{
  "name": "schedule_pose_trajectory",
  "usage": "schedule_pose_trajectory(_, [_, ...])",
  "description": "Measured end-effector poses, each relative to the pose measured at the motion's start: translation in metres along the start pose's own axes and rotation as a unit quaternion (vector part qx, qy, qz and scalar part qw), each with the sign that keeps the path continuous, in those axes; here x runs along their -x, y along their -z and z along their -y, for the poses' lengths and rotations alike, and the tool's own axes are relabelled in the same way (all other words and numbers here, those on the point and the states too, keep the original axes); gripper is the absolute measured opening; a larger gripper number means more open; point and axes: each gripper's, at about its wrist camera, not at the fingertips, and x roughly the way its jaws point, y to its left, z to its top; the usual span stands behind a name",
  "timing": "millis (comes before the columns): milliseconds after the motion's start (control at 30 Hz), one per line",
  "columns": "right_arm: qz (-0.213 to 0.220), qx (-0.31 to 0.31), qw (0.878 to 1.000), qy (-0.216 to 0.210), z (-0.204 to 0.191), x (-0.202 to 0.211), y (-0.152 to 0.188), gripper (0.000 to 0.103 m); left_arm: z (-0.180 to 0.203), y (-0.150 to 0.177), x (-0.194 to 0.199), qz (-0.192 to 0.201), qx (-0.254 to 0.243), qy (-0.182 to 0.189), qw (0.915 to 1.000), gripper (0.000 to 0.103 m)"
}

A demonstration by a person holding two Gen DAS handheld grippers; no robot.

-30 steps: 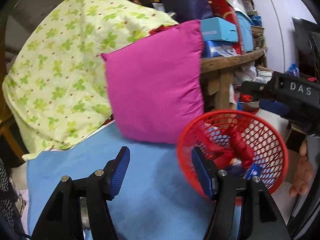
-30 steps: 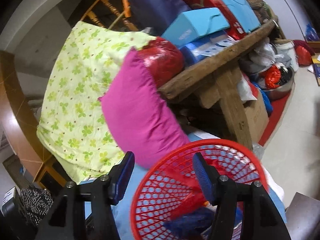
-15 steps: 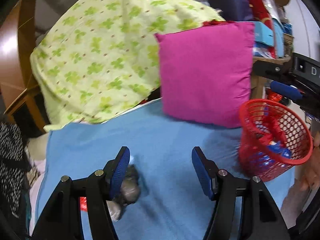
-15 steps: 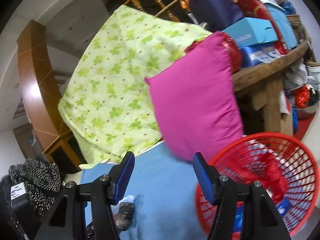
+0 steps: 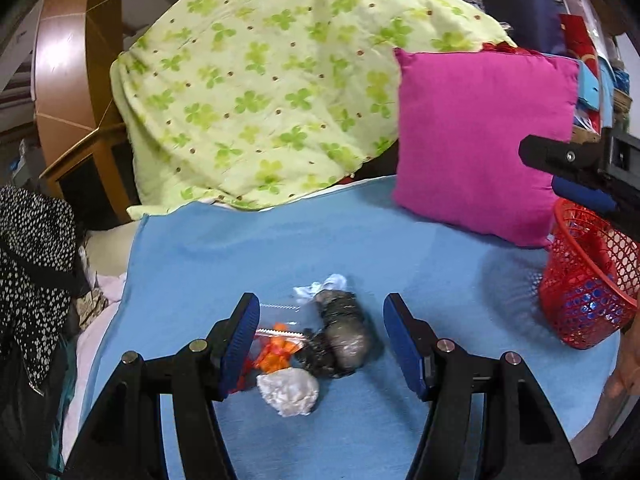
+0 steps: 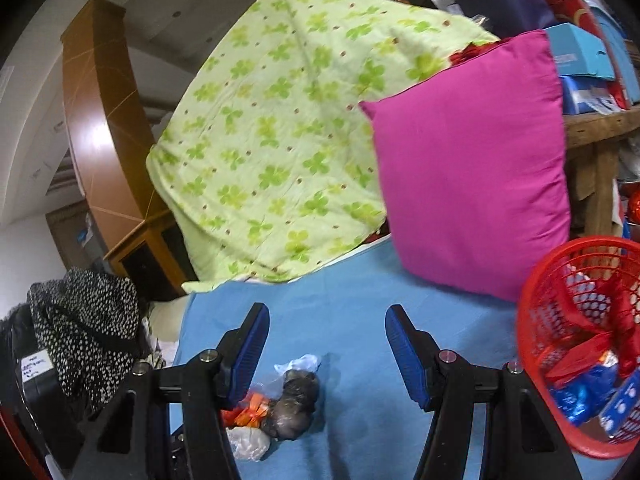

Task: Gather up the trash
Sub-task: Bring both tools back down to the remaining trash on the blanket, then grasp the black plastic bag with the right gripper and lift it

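A small pile of trash lies on the blue sheet [image 5: 400, 248]: a grey plastic-wrapped bundle [image 5: 344, 332], a white crumpled wad [image 5: 290, 390], an orange wrapper [image 5: 276, 350] and a white scrap [image 5: 324, 284]. My left gripper [image 5: 320, 308] is open just above the pile, and its pads touch nothing. My right gripper [image 6: 326, 316] is open too, with the same bundle [image 6: 296, 396] low between its fingers in the picture. A red mesh basket [image 6: 536, 320] with wrappers in it stands at the right, also the red basket [image 5: 588, 280] in the left wrist view.
A pink pillow [image 5: 480, 140] leans behind the sheet, next to a green clover quilt [image 5: 260, 100]. Dotted black cloth [image 5: 32, 272] lies at the left edge. A cluttered wooden table [image 6: 600, 128] stands at the right. One finger [image 5: 580, 194] of the right gripper hangs above the basket.
Both views have swung left, away from the red basket, which now sits at the right edge. The trash pile has come into view under both grippers. Jaw gaps look unchanged.
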Motion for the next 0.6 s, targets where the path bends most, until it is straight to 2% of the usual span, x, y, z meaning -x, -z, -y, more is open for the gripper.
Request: schedule_pose_trajectory(600, [-0.066,0.024,0.997,-0.018,-0.041,-0.048,0.035,0.065,-0.053,0.018,-0.015,-0.023,0.038,-0.023,0.9987,0.065])
